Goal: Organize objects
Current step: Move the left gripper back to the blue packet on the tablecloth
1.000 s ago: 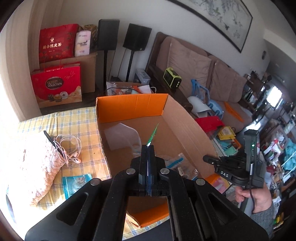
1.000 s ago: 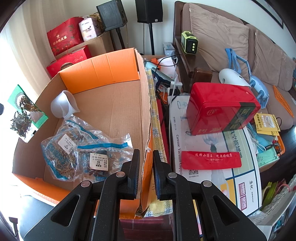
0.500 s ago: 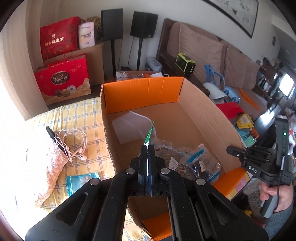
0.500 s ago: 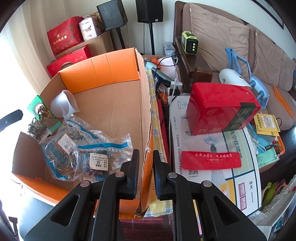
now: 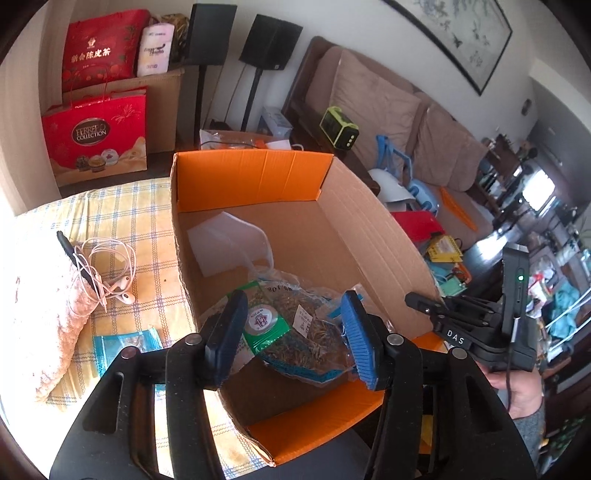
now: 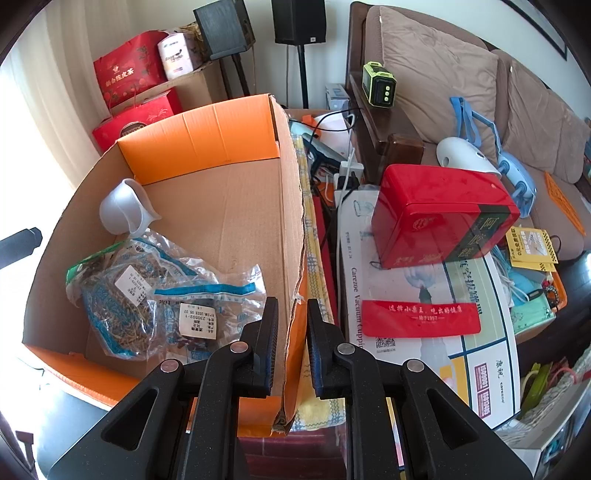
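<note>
The big open cardboard box with orange flaps (image 5: 373,236) is the collecting place. Gripping its right wall, the right gripper (image 6: 291,332) pinches the cardboard, probably to steady it. Above its near end, the left gripper (image 5: 291,332) is opening, nothing between its pads. The green-edged clear packet of dried herbs (image 5: 264,321) lies inside, atop 2 similar bags.

Brown sofa (image 6: 461,85), black speakers (image 5: 212,33)
</note>
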The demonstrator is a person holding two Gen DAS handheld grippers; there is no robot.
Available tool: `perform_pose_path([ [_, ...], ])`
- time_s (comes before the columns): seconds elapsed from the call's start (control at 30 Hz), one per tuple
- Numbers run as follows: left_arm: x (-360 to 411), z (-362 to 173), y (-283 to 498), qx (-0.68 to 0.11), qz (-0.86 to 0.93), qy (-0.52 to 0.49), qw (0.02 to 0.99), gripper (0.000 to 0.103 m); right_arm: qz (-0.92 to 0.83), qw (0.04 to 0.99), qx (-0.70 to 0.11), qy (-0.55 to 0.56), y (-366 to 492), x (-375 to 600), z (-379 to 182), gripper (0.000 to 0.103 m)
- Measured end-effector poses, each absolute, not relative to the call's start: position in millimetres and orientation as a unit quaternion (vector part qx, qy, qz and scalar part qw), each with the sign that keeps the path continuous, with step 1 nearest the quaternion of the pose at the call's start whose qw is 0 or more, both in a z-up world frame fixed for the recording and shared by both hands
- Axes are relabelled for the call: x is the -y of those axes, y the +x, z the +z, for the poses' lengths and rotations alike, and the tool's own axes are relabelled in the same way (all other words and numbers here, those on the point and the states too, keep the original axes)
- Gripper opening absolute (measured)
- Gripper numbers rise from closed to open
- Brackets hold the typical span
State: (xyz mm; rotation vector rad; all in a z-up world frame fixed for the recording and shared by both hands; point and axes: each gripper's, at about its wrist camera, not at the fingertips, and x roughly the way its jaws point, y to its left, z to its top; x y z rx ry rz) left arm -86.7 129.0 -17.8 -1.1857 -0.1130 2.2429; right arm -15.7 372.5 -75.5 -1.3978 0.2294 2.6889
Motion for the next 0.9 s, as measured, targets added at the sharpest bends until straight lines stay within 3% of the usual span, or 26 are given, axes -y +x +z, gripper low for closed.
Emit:
perform_pose_path([
  [0.17, -113, -9, -87, 0.044, 0.859, -0.433, 0.269, 0.074, 0.884, 0.052, -0.075, -0.459, -16, -372, -76, 0.015],
  [0.27, -103, -5, -86, 0.045, 0.869, -0.426, 0.248, 0.079, 0.884, 0.051, -0.074, -0.46, -16, -372, -76, 0.015],
  [0.37, -93, -1, -84, 0.043, 0.879, -0.416, 0.23, 0.092, 0.884, 0.052, -0.074, -0.46, -16, -372, -76, 0.015],
  [0.9, -34, -31, -89, 0.026, 0.886, -0.436, 0.158, 0.1, 0.884, 0.052, -0.073, -0.459, -16, -372, -76, 0.014],
])
